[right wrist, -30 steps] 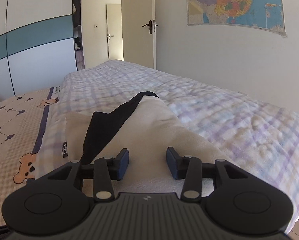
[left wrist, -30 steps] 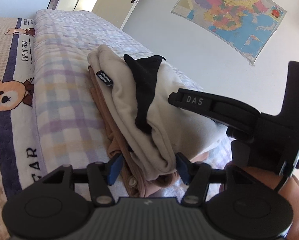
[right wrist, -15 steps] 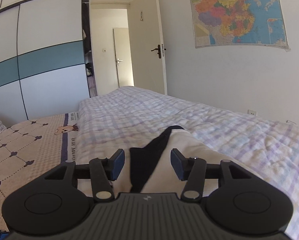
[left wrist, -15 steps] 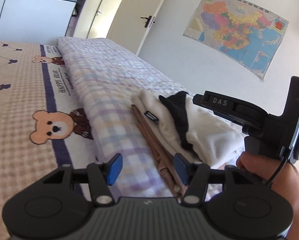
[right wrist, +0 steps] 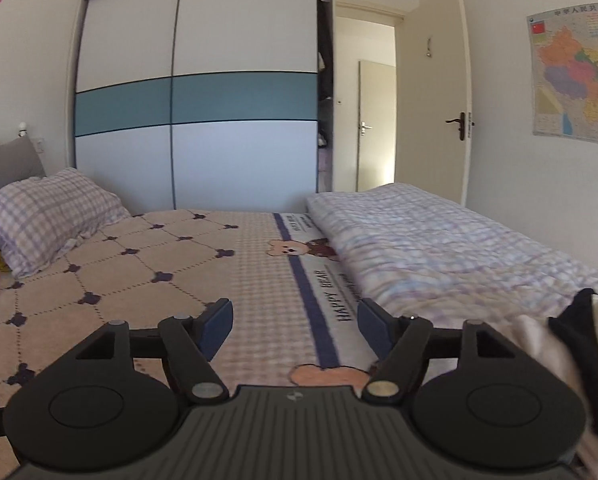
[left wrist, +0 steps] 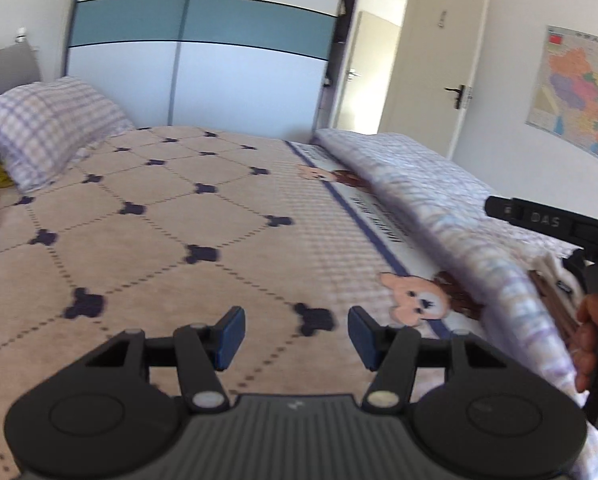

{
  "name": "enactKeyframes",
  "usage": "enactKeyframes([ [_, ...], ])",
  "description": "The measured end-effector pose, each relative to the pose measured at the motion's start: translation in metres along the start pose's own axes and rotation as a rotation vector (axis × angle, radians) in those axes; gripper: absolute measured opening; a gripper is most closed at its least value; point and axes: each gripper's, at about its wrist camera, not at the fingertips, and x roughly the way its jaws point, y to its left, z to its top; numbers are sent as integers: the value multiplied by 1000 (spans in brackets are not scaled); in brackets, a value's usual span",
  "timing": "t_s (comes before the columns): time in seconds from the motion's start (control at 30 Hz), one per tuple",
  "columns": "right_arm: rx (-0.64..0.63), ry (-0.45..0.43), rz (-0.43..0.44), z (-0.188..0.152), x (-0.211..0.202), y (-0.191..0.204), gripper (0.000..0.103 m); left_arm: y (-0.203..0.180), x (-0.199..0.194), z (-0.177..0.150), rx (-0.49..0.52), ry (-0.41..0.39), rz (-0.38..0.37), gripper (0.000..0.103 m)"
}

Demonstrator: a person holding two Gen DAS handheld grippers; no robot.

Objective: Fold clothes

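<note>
Bedroom, daylight: wardrobe (right wrist: 203, 120) at the far wall, bed (left wrist: 147, 240) under a beige bear-print cover, a checked quilt (right wrist: 439, 248) rolled along its right side. I note the left gripper (left wrist: 295, 334) over the cover, jaws wide apart, holding nothing. The right gripper (right wrist: 295, 324) is likewise wide open and empty. The folded clothes (right wrist: 559, 344) sit on the near end of the quilt, at the right edge of my right view; my left view shows only a sliver of them beside the right hand (left wrist: 589, 332).

Risks, in my judgement: the stack rests on a soft, sloping roll near the bed's edge and could slump or slide off. The right hand is close beside it, so a careless swing could clip the pile and undo the fold. Neither camera frames it squarely.
</note>
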Motion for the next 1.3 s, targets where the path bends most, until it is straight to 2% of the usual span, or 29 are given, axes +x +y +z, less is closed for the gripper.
enactKeyframes([
  [0.1,-5,15,75,-2,3,45,79,50,-3,-2,-5,-2,104,59],
  [0.2,-28,69,147,-15,10,86,82,88,-1,-10,-27,-1,168,59],
  [0.3,24,152,199,-36,18,116,83,115,8,-26,-55,0,207,60],
  [0.43,-61,324,236,-83,27,159,84,137,34,-48,-65,77,242,64],
  [0.53,-63,413,216,-102,42,166,84,141,45,-57,-53,104,232,70],
  [0.6,-63,472,202,-115,52,170,84,143,52,-61,-56,104,233,80],
  [0.73,-63,590,172,-141,71,178,85,149,71,-73,-87,126,255,82],
  [0.77,-54,601,174,-147,75,177,88,150,77,-76,-94,142,254,82],
  [0.87,-48,566,173,-151,82,180,99,146,86,-78,-59,126,263,90],
  [1.0,-35,505,168,-157,89,181,103,147,97,-76,-48,125,275,103],
  [1.13,-65,415,162,-161,98,189,103,151,108,-72,-42,114,309,103],
  [1.3,-41,392,164,-158,113,189,103,159,122,-65,-40,104,331,103],
])
